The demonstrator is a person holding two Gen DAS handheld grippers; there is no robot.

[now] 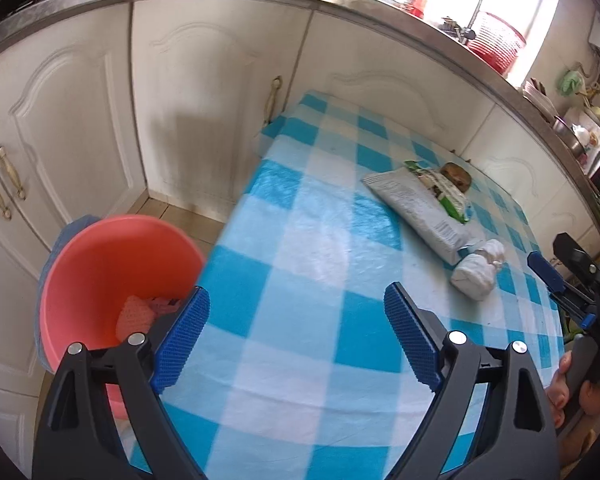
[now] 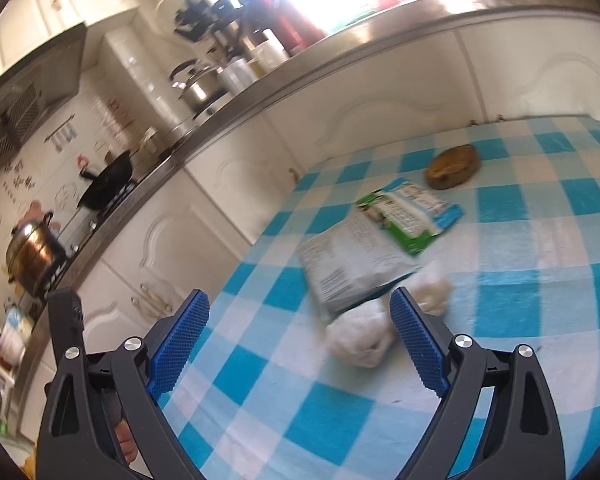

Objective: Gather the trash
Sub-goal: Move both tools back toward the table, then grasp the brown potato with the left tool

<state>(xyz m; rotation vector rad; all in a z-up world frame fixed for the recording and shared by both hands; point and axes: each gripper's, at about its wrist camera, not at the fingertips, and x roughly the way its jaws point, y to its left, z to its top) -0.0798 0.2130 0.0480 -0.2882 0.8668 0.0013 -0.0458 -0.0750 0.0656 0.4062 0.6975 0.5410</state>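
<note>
Three scraps wait on our table [image 1: 284, 264]: wad [image 2: 360, 340], packet [image 2: 364, 264], peel [image 2: 454, 166]; both grippers, left [image 1: 296, 336] and right [image 2: 300, 340], gape empty; bin [image 1: 112, 280] stands alongside for drops.

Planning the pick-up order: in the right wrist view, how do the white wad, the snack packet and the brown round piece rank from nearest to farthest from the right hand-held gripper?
1. White wad, just beside the right hand-held gripper.
2. Snack packet, behind it, mid-table.
3. Brown round piece, near the cabinets.
</note>
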